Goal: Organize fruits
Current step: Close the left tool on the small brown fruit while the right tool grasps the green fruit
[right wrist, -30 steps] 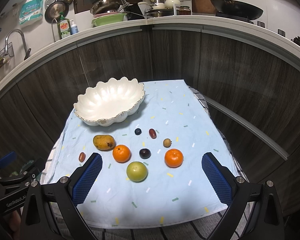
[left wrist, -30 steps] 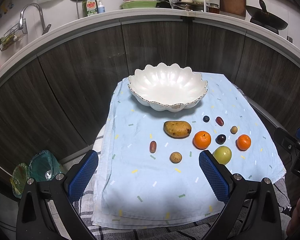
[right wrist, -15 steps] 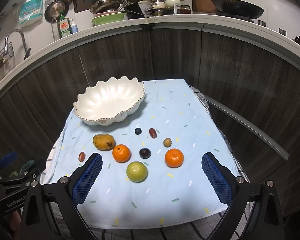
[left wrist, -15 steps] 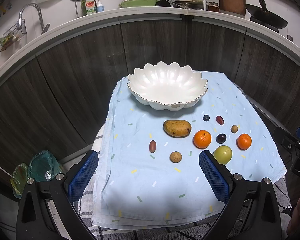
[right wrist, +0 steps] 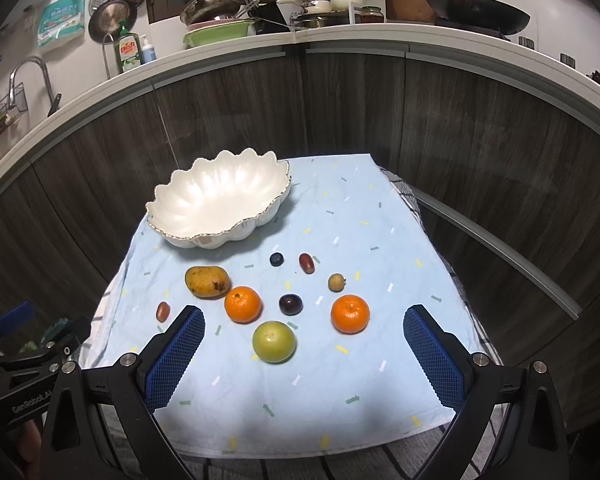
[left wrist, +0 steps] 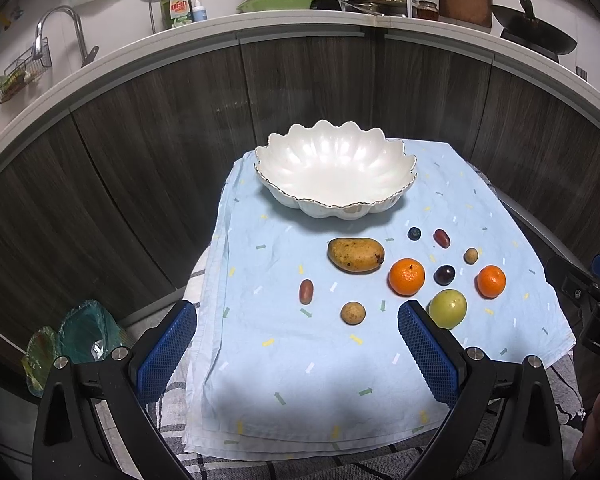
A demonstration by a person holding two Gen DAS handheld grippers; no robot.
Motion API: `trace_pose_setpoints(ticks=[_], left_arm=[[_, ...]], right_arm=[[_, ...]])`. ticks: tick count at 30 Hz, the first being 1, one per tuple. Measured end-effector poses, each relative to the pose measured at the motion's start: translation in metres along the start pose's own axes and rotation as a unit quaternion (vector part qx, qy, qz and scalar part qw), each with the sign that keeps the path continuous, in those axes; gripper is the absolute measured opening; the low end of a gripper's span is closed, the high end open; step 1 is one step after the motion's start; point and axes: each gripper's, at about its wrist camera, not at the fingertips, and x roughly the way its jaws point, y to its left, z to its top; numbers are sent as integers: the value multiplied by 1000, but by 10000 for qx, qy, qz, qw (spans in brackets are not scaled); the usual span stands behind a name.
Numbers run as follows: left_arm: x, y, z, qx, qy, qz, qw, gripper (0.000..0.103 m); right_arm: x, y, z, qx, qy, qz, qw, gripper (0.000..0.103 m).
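Blue pads are sitting at the front of both views, and you are holding both sets of jaws wide apart with nothing between them. Your left gripper (left wrist: 298,348) is hanging over the near edge of the light blue cloth (left wrist: 300,380) that is covering the counter. Your right gripper (right wrist: 304,350) is hanging over the same cloth, a bit more to the right side.

Just past your right gripper, the green apple (right wrist: 274,341) is lying nearest to you. A little farther, two oranges are sitting apart: the left orange (right wrist: 243,304) and the right orange (right wrist: 350,313), with the dark plum (right wrist: 290,304) between them. In front of your left gripper, the small tan fruit (left wrist: 353,313) and the red-brown date (left wrist: 306,291) are lying by themselves.

Farther back, the yellow mango (left wrist: 355,255) is resting on its side. Near it, the blueberry (right wrist: 276,259), the red grape (right wrist: 306,263) and another small tan fruit (right wrist: 336,282) are lying in a loose group.

At the far end of the cloth, the white wavy bowl (left wrist: 336,168) is standing upright with no fruit in it. All the fruits are lying on the cloth, apart from the bowl.
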Motion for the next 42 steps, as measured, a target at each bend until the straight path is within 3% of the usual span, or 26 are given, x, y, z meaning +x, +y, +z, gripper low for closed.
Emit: trace_pose_setpoints(ticks=[42], left_arm=[[89,-32,11,647,486,-241,9964,95]], right_arm=[[84,8,-5,-378,574,138,9975,101]])
